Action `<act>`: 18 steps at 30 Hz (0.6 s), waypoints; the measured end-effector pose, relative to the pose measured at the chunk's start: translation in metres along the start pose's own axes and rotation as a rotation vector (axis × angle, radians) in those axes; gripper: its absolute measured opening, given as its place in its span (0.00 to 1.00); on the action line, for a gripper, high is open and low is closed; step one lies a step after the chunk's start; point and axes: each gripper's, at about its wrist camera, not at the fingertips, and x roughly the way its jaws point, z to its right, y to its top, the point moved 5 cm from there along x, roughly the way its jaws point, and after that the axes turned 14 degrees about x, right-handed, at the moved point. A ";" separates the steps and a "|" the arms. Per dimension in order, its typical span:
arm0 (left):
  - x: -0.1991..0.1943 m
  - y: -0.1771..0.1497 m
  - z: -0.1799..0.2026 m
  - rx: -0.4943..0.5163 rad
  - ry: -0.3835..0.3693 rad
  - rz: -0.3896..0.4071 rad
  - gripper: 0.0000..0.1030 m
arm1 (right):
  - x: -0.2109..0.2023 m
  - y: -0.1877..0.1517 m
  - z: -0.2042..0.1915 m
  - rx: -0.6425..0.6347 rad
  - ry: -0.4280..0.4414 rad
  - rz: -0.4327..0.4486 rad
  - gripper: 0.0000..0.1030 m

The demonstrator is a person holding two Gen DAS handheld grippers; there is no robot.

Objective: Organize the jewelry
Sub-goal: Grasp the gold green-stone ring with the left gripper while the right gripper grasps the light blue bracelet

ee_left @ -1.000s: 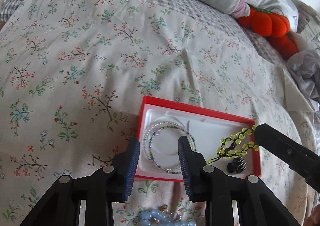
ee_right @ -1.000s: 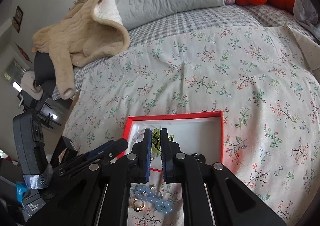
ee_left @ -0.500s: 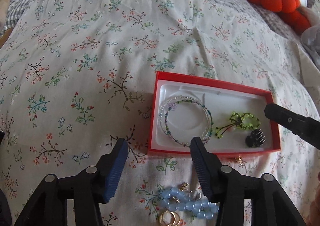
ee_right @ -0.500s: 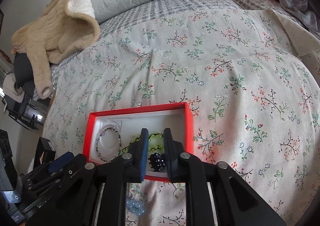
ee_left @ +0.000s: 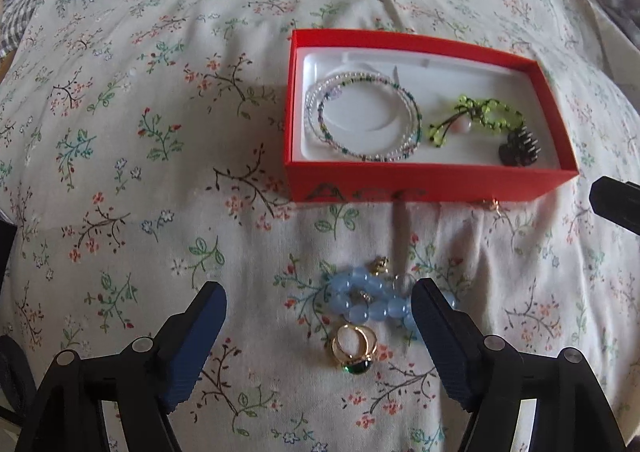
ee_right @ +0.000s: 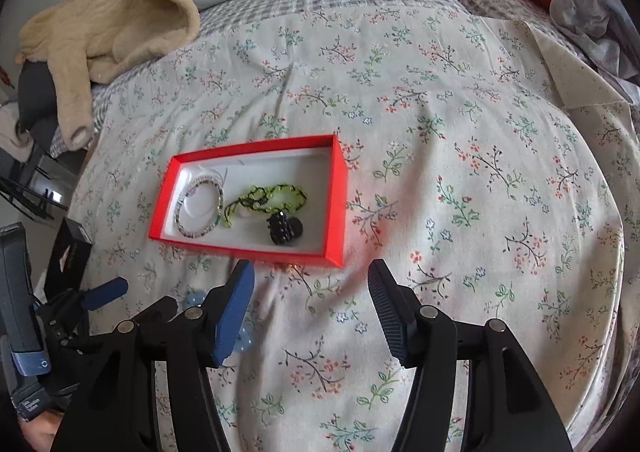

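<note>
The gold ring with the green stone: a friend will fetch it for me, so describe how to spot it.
On the floral bedspread, find the red box; the loose pieces lie just in front of it. The gold ring sits right beside the pale blue bead bracelet, on the side away from the box. It alone is metal and carries a dark green stone.

Soft daylight fills both views, even and fairly bright, with no hard glare. In the left wrist view the red box (ee_left: 432, 183) casts a faint shadow on the floral bedspread (ee_left: 160, 131) along its near and left sides, and its white lining looks slightly washed out. The right wrist view shows a reddish tint on the fabric beside the box. Fisheye distortion bulges the bed in both pictures and bends its edges; the right wrist view's corners darken into black vignette. Colours are a little muted and fine detail soft, notably on the blue beads (ee_left: 372, 300).
</note>
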 end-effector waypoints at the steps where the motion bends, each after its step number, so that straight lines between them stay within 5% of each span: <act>1: 0.001 -0.003 0.001 -0.004 -0.010 -0.006 0.78 | 0.000 -0.004 0.004 0.010 -0.003 -0.013 0.61; 10: 0.016 -0.019 0.010 -0.027 -0.110 -0.063 0.76 | 0.004 -0.025 0.029 0.054 -0.049 -0.066 0.61; 18: 0.036 -0.025 0.021 -0.017 -0.172 -0.129 0.45 | 0.008 -0.031 0.028 0.048 -0.064 -0.080 0.61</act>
